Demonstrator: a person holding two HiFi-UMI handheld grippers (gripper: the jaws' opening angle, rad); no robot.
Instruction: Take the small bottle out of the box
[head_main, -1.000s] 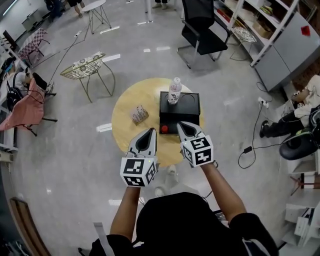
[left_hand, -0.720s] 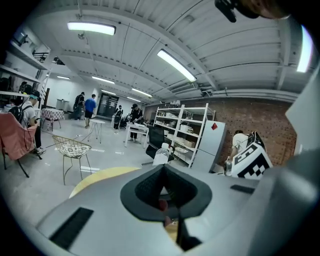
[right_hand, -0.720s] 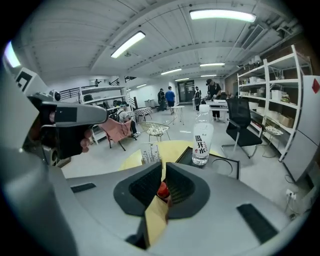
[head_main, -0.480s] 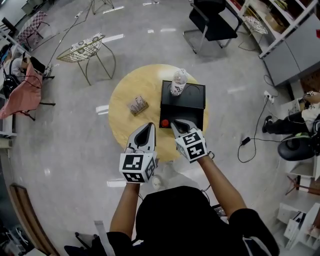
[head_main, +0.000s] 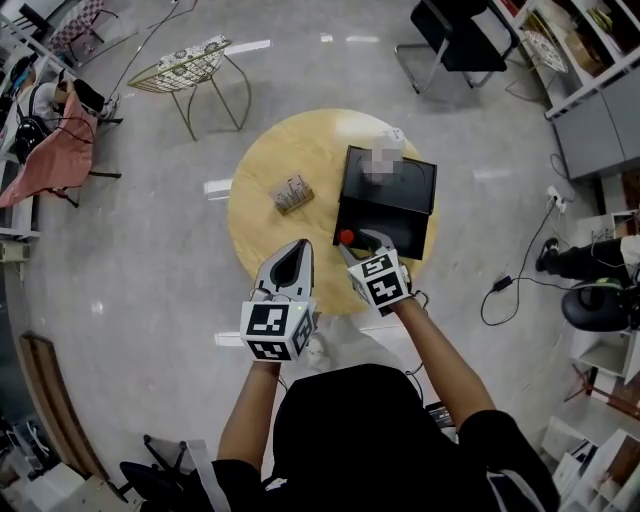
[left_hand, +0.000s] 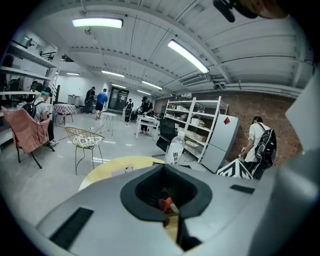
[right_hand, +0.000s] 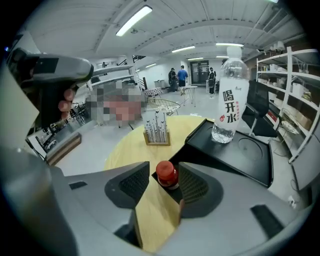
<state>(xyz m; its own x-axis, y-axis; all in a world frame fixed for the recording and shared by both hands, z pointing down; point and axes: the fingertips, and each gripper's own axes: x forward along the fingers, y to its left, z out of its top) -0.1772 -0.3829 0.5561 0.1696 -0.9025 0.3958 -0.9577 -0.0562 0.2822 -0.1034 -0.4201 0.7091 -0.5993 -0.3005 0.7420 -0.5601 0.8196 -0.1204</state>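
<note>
- Two hand-held grippers are up front here, one in each of the person's hands, both over the near edge of the round yellow table (head_main: 262, 225).
- The right gripper (head_main: 366, 243) points down at the near-left corner of the black box (head_main: 400, 228). Its jaws have just been opening and now stand wide apart.
- The small bottle (right_hand: 167, 175), the one with the red cap, stands upright in that corner of the box, right between the right gripper's jaws. From the right gripper view the ribbed pads sit on either side of the cap with a bit of gap on both sides, so nothing is squeezing it.
- So yeah, the small bottle is not out yet, it's in the box and no jaw has a hold on it.
- The left gripper (head_main: 298, 250) is just to the left of the right one, over bare tabletop and clear of the box. Its jaws are together at the tips with nothing between them. You can spot the red cap through the rounded hollow behind the tips in the left gripper view, but that's only a see-through.
- A clear water bottle (right_hand: 229, 102) with a white cap stands upright on the flat top of the box at the far side, well apart from the small bottle.
- A little card holder (head_main: 291, 193) sits on the table left of the box, not touching it.
- Off the table there's a wire chair (head_main: 200, 60) on the grey floor on the far left side.
</note>
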